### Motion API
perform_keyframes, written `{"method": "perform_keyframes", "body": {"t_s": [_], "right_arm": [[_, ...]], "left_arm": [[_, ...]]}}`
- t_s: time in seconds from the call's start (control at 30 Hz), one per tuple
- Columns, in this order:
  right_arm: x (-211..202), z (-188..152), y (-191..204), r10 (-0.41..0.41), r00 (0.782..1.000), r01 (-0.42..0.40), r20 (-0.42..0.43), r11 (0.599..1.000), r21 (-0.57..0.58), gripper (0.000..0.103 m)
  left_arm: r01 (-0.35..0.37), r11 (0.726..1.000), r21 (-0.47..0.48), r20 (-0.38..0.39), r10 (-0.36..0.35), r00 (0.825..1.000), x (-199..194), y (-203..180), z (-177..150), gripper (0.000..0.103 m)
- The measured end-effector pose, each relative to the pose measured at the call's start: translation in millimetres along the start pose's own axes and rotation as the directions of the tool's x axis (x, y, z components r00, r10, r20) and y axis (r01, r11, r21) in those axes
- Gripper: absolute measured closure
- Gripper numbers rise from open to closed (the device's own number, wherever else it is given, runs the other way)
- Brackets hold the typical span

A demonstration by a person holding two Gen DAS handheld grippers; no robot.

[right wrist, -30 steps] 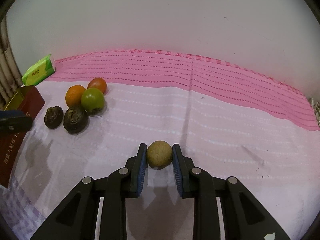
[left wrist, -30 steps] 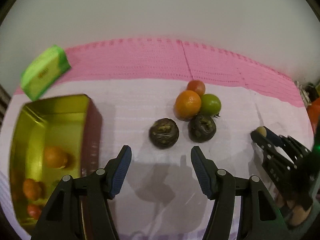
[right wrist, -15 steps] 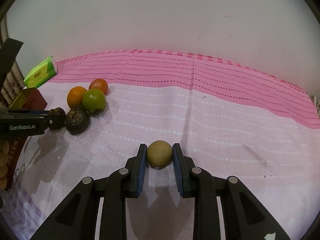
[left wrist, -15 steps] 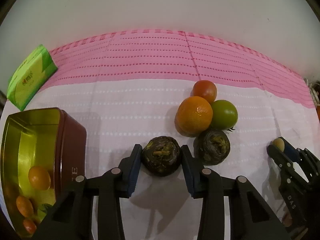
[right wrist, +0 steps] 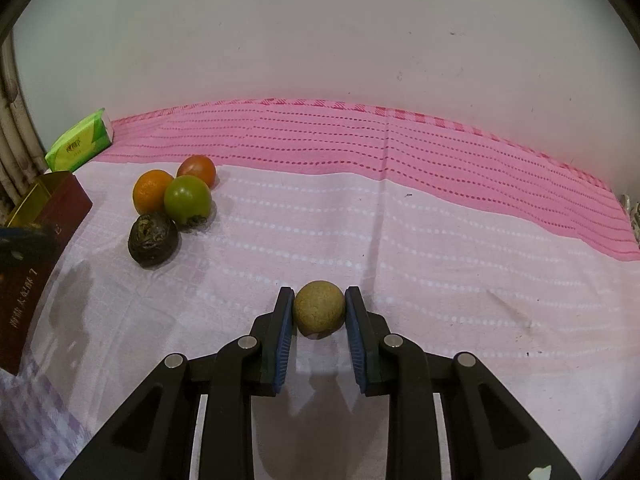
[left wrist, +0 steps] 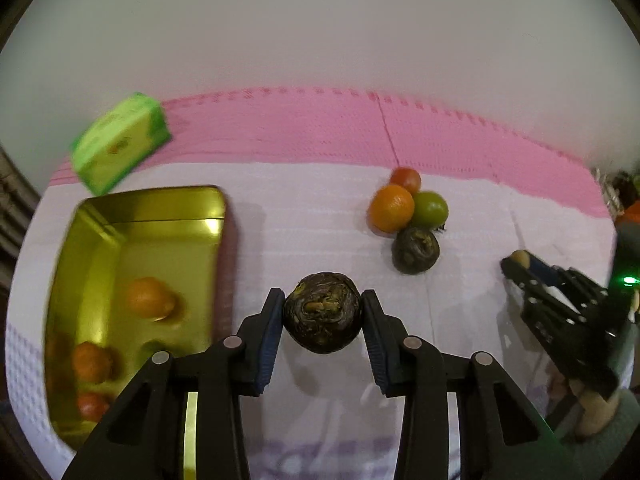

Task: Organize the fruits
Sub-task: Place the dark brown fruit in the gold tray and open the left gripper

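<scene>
My left gripper point(left wrist: 323, 312) is shut on a dark wrinkled fruit point(left wrist: 322, 312), held above the cloth just right of the gold tin point(left wrist: 100, 216). Several orange fruits point(left wrist: 149, 298) lie inside the tin. A second dark fruit point(left wrist: 415, 250), an orange point(left wrist: 391, 208), a green fruit point(left wrist: 430, 210) and a red fruit point(left wrist: 405, 179) cluster on the cloth. My right gripper point(right wrist: 319, 313) is shut on a small tan round fruit point(right wrist: 318, 307) near the cloth; it also shows at the right edge of the left wrist view as the right gripper point(left wrist: 520, 264).
A green tissue pack point(left wrist: 120, 142) lies behind the tin by the wall. In the right wrist view the tin's red side point(right wrist: 28, 280) stands at the left edge. A pink striped cloth band point(right wrist: 400, 160) runs along the white wall.
My left gripper closed on the nearer dark fruit and has lifted it back and leftward toward the tin. The right gripper has stayed still with the tan fruit.
</scene>
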State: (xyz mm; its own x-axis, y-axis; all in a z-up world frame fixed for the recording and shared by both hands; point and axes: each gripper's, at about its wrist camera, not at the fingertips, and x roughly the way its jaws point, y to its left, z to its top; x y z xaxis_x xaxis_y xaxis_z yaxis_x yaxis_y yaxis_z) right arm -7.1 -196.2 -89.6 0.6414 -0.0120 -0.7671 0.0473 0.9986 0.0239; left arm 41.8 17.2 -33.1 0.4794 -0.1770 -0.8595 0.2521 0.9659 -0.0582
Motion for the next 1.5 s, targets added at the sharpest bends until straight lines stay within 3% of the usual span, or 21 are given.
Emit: {"method": "perform_keyframes", "body": {"t_s": [0.23,0.5,0.9,1.5], "right_arm": [[1.2,0.6,3.0,-0.006,1.000,0.006,0.000,1.000,-0.006,0.079],[2.6,1.4,7.0,-0.019,1.000,0.019,0.000,1.000,-0.019,0.079],[4.1,2.0,10.5,-0.030,1.000,0.030,0.001,0.999,-0.029,0.079],[5.3,2.1,10.3,-0.031,1.000,0.031,0.001,0.999,-0.033,0.079]], "left_arm": [[-0.091,0.994,-0.056,0.065,0.095,0.993,-46.8,51.7,-15.8,0.063],[-0.168,0.981,-0.095,-0.009,0.168,0.986,-47.5,96.1,-54.2,0.063],[-0.213,0.970,-0.118,-0.102,0.201,0.974,-21.6,116.7,-81.8,0.063],[-0.229,0.970,-0.088,-0.110,0.218,0.970,-12.6,121.1,-83.2,0.063]]}}
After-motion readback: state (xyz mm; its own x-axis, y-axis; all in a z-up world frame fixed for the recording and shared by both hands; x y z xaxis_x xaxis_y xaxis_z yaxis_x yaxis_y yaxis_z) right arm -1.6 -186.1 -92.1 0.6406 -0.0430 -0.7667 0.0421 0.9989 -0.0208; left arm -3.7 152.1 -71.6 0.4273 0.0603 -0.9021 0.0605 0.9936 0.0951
